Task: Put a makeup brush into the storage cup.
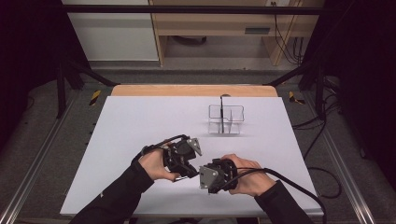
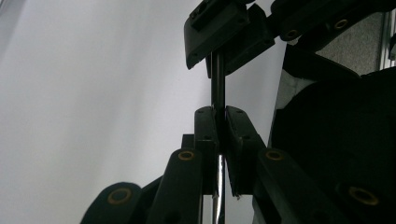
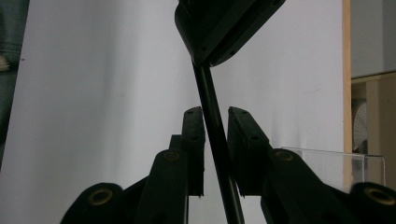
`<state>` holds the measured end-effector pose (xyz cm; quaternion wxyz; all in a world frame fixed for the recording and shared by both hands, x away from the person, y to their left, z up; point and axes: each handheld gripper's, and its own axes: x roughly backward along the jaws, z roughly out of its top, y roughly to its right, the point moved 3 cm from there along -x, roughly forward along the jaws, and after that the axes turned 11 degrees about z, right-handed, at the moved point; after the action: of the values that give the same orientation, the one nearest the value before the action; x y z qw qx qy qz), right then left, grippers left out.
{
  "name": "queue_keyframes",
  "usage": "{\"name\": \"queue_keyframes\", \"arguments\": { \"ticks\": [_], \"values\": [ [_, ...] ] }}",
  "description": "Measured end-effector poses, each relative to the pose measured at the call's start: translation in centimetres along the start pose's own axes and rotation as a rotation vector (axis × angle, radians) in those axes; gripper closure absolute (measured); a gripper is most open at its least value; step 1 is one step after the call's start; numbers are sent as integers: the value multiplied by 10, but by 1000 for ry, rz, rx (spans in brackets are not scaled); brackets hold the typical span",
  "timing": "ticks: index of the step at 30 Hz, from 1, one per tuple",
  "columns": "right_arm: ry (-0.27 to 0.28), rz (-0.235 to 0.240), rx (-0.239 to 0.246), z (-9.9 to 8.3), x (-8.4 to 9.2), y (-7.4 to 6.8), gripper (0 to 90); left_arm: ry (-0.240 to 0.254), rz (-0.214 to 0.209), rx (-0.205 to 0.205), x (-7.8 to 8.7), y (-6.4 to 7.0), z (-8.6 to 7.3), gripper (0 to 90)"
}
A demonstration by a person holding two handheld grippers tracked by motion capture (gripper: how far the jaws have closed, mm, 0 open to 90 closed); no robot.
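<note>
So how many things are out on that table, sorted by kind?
Hand-held grippers: 2, the left gripper and the right gripper
Thin dark sticks: 2, the held stick between the two grippers and the standing stick in the holder
Clear holder: 1
Total: 5

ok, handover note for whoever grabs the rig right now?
Left gripper: fingers shut on the thin black rod.
Right gripper: fingers straddle the same rod, with a gap showing on one side, so not clamped.
Both are low over the near part of the white table.
Clear holder is farther back, with one dark stick standing in it.
Done: rod picked up.
Left: probably finish the hand-to-hand pass, then put the rod in the holder.
</note>
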<state>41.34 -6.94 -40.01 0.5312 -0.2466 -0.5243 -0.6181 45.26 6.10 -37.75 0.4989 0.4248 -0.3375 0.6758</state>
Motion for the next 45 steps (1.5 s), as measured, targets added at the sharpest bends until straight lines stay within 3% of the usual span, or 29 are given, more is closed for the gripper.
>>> {"name": "queue_keyframes", "arguments": {
  "ticks": [12, 15, 21, 25, 28, 35, 41, 45],
  "values": [
    [-13, 18, 32, 0, -2, 0, 812, 2, -4, -15, 1, -2, -1, 839],
    [-20, 21, 42, 0, -2, 1, 826, 14, 0, -1, 2, -4, -2, 829],
    [-12, 26, 19, -1, -2, 1, 834, 33, 5, 17, 1, -3, -2, 774],
    [3, 30, -6, -2, -3, 2, 835, 36, 15, 6, 1, -3, -3, 710],
    [5, 32, -2, -4, -4, 4, 835, 82, 54, 17, 5, -7, -5, 608],
    [14, 28, -65, -16, -5, 8, 835, 198, 185, 65, 20, -22, -13, 356],
    [14, 7, -121, -31, -3, 13, 834, 259, 234, 145, 30, -30, -25, 266],
    [27, -6, -159, -39, -2, 15, 834, 291, 258, 170, 32, -33, -35, 226]
  ]
}}
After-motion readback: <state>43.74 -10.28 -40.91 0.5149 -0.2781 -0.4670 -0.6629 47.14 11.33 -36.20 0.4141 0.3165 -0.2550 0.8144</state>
